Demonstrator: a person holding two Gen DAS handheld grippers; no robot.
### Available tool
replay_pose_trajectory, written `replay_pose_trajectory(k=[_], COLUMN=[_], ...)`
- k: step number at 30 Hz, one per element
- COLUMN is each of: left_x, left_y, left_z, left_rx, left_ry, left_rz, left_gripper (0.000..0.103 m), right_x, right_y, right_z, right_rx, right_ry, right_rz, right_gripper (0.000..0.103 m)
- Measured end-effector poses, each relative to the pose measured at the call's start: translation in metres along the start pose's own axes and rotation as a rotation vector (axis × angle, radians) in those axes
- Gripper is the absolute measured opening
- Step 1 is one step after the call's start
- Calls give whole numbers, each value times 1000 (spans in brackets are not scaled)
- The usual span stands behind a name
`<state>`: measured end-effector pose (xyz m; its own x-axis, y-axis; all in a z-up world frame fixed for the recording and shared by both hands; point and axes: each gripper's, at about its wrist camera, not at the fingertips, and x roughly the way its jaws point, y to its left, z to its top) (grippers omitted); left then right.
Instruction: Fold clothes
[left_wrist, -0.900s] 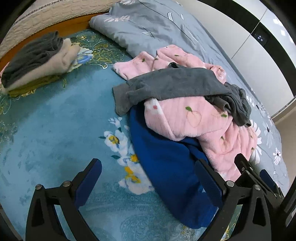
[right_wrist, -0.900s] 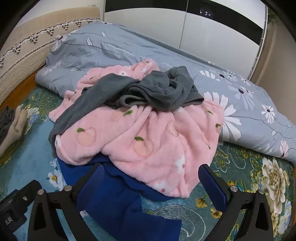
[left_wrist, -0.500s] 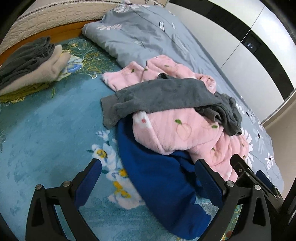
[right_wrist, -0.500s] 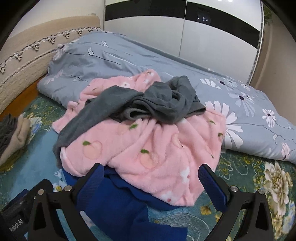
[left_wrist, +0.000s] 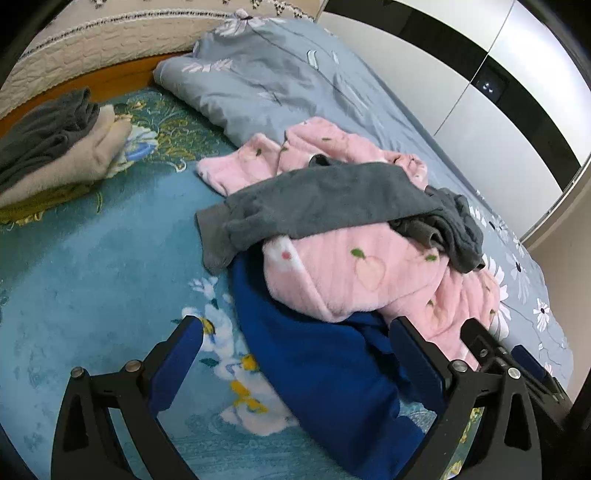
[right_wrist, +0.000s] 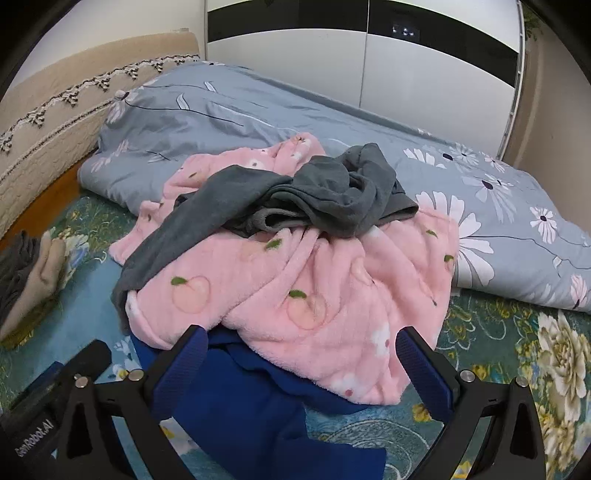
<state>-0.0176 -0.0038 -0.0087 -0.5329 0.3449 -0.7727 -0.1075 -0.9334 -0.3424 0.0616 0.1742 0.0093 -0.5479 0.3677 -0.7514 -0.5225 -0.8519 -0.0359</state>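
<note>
Hovering over the pile with jaws spread wide and nothing between them, the left gripper (left_wrist: 295, 332) and right gripper (right_wrist: 301, 341) both tilt down at the unfolded clothes — a grey garment (right_wrist: 325, 195) atop a pink peach-print fleece (right_wrist: 295, 280), over a blue garment (right_wrist: 251, 402) — mid-bed on the teal floral blanket (left_wrist: 92, 266). Folded clothes (left_wrist: 55, 147) sit near the headboard-side edge.

both grippers tilt steeply downward, side by side. the left gripper (left_wrist: 295, 343) has its jaws spread wide with nothing clamped; the right gripper (right_wrist: 301, 347) matches it, jaws wide apart and empty.
</note>
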Motion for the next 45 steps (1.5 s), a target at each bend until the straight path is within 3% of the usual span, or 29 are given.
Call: replay_pose_trajectory(k=[4, 12, 33, 42, 45], left_x=[0, 2, 21, 23, 21], left_y=[7, 5, 5, 3, 8], left_z=[-1, 3, -5, -5, -4], left_rx=[-40, -12, 25, 21, -14], left_ry=[1, -6, 22, 39, 54], left_rz=[-69, -69, -3, -20, -62], left_gripper=[101, 101, 101, 101, 101], right_x=[2, 4, 22, 25, 29], right_y=[7, 12, 12, 11, 8], right_z=[-1, 1, -2, -1, 1], right_rx=[-9, -32, -54, -50, -42], right_ry=[12, 17, 42, 48, 57], right_rz=[-10, -59, -69, -64, -48], right_gripper=[103, 103, 103, 103, 103])
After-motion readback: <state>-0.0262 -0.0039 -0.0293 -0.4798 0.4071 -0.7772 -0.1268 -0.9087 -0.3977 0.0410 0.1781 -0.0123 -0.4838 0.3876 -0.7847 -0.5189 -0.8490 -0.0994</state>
